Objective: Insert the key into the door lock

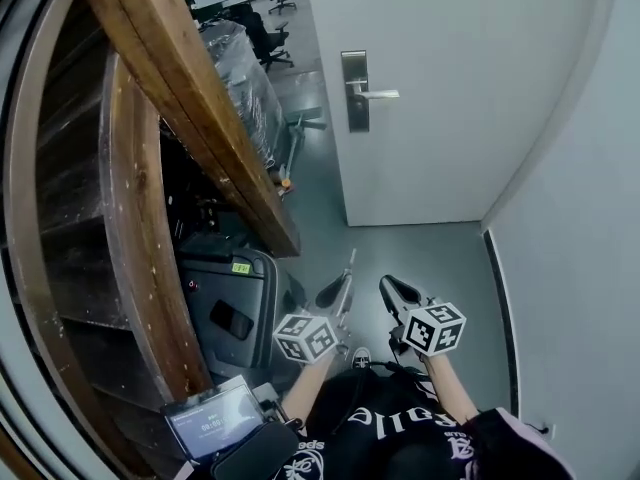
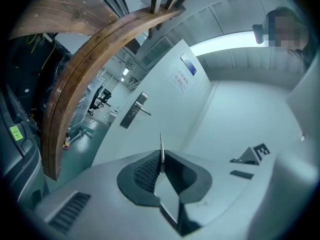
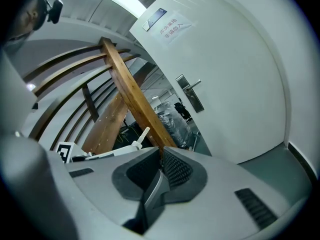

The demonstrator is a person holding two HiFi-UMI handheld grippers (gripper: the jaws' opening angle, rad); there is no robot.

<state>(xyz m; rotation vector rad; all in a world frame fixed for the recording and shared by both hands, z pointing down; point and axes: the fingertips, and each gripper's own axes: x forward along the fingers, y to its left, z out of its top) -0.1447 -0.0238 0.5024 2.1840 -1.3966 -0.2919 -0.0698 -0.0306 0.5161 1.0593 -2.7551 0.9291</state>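
Observation:
A white door (image 1: 450, 88) stands ahead, well beyond both grippers, with a metal lock plate (image 1: 356, 92) and lever handle (image 1: 377, 94). My left gripper (image 1: 337, 292) is shut on a thin silver key (image 1: 350, 262) whose blade sticks out forward. In the left gripper view the key (image 2: 161, 145) stands edge-on between the closed jaws of the left gripper (image 2: 161, 160), and the lock plate (image 2: 133, 112) is far off at upper left. My right gripper (image 1: 398, 290) hangs beside it, shut with nothing held. In the right gripper view the right gripper (image 3: 161, 155) faces the lock plate (image 3: 193, 97); the key (image 3: 143, 135) shows at left.
A curved wooden structure (image 1: 190, 98) rises close on the left, with dark cases (image 1: 225, 308) and a screen device (image 1: 212, 420) under it. A grey wall (image 1: 590, 228) closes the right side. Plastic-wrapped goods (image 1: 245, 78) and office chairs (image 1: 272, 38) lie past the door's left edge.

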